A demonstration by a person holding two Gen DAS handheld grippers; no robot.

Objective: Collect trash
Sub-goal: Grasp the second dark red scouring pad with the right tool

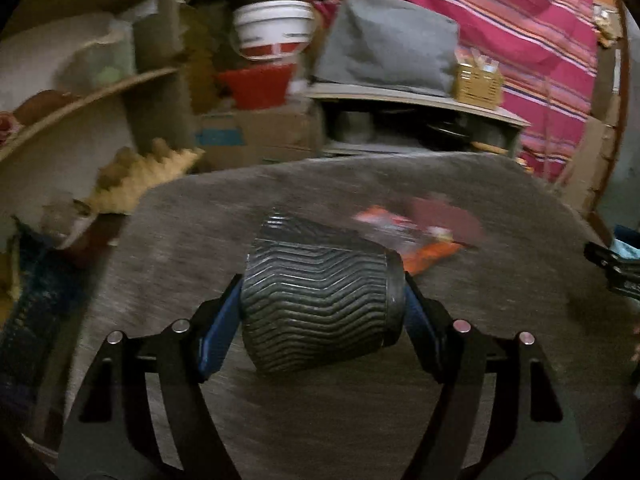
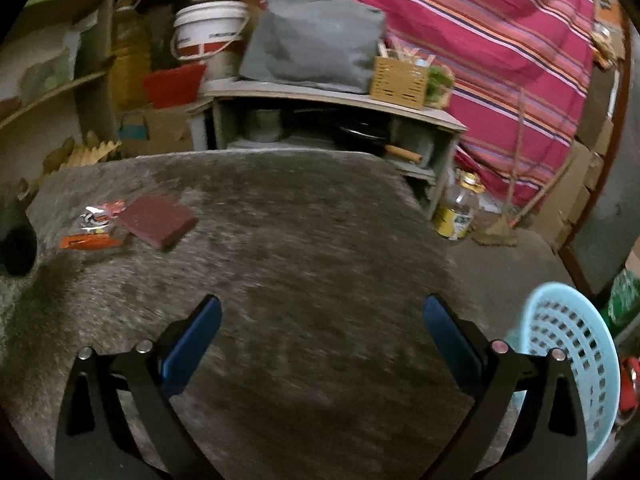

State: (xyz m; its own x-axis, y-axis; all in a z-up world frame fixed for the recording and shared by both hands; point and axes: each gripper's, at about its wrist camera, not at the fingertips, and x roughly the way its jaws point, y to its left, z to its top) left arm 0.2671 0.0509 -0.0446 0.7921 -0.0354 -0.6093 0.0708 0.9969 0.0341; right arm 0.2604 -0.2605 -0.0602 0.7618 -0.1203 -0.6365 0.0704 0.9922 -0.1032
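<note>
My left gripper [image 1: 322, 292] is shut on a black ribbed paper cup [image 1: 320, 296], held on its side above the grey table [image 1: 200, 240]. Behind it lie blurred orange and white wrappers [image 1: 404, 236] and a maroon pad [image 1: 444, 216]. In the right wrist view my right gripper [image 2: 320, 324] is open and empty over the table [image 2: 300, 240]. The wrappers [image 2: 92, 228] and the maroon pad [image 2: 156, 220] lie at the table's far left. A light blue perforated basket [image 2: 568, 360] stands off the table's right edge, beside my right finger.
A grey shelf unit [image 2: 332, 120] with a grey bag [image 2: 316, 36] and a woven box [image 2: 398, 78] stands behind the table. A white bucket [image 2: 210, 28], a red tub [image 2: 172, 84], cardboard boxes and a striped pink cloth [image 2: 480, 40] fill the back. An oil bottle [image 2: 458, 208] stands on the floor.
</note>
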